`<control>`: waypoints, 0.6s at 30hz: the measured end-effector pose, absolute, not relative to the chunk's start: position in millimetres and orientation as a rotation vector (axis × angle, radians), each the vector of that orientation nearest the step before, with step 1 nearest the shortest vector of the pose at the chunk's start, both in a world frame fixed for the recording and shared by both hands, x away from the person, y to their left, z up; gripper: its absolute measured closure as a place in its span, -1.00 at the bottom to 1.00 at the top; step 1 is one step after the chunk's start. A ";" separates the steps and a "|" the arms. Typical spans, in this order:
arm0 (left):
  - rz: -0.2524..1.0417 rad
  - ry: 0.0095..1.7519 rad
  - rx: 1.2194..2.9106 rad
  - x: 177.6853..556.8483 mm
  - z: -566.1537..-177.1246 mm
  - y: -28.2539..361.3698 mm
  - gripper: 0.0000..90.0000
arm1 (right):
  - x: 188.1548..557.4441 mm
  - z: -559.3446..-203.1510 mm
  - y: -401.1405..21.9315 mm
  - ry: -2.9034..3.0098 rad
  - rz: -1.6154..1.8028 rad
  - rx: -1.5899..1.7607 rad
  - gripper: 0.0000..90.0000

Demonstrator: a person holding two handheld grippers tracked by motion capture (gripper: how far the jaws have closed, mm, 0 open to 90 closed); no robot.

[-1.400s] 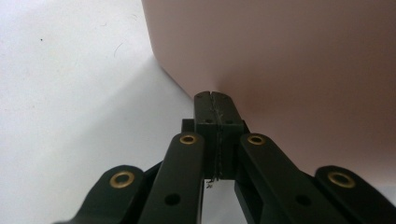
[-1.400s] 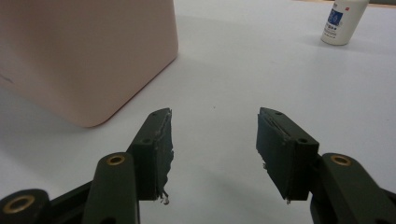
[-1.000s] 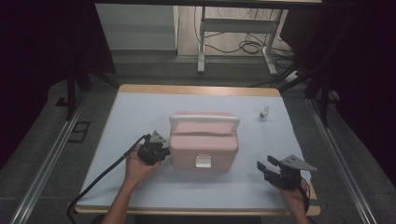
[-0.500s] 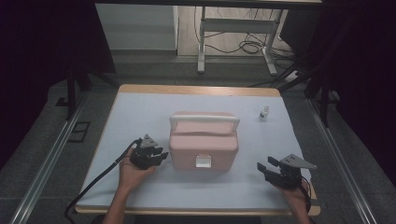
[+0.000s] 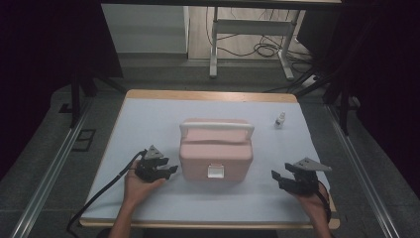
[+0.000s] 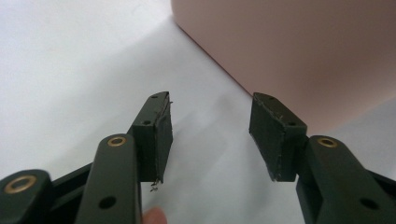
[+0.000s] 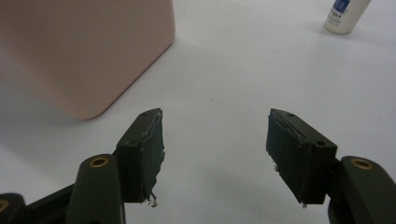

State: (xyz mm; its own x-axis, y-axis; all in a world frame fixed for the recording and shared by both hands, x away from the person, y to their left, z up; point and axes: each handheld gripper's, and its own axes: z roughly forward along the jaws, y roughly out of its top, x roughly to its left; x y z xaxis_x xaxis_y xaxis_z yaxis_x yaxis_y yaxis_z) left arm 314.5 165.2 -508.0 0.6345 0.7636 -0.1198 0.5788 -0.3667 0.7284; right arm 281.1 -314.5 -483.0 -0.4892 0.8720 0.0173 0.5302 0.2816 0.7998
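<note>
A pink lidded box (image 5: 216, 154) with a carry handle and a white front latch stands in the middle of the table. My left gripper (image 5: 168, 170) rests just left of the box, near its front corner. Its jaws have just been opening and stand open with nothing between them (image 6: 210, 135); the box's pink wall (image 6: 299, 51) is close ahead on the right. My right gripper (image 5: 277, 178) sits near the table's front right, apart from the box. Its jaws have opened a little wider and are empty (image 7: 215, 149), with the box's corner (image 7: 84, 51) ahead on the left.
A small white bottle (image 5: 280, 119) stands upright at the back right of the light blue table top (image 5: 148, 119); it is also in the right gripper view as the bottle (image 7: 344, 16) far ahead. A black cable (image 5: 99, 193) trails from my left gripper over the front edge.
My left gripper slid a little left and toward the front edge, away from the box's side, and its jaws opened. The right gripper stayed in place.
</note>
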 end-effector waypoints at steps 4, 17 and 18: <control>0.305 1.022 2.065 313.6 -504.1 167.2 0.03 | 295.5 -471.0 -310.8 2.215 0.981 1.265 -0.16; 0.298 0.977 2.093 312.3 -495.9 164.8 -0.03 | 336.5 -432.6 -316.0 2.343 0.823 1.381 -0.25; 0.303 0.978 2.098 312.2 -495.9 164.7 -0.03 | 340.8 -429.0 -317.0 2.338 0.806 1.390 -0.25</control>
State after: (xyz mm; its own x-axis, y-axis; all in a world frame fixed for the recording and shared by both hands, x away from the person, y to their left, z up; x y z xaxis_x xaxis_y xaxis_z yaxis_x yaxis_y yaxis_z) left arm 312.2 164.7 -495.9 0.6744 0.7308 -0.1056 0.5435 -0.3945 0.7409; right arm 340.8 -317.0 -429.0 -0.4847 0.8743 0.0250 0.7039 0.3729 0.6045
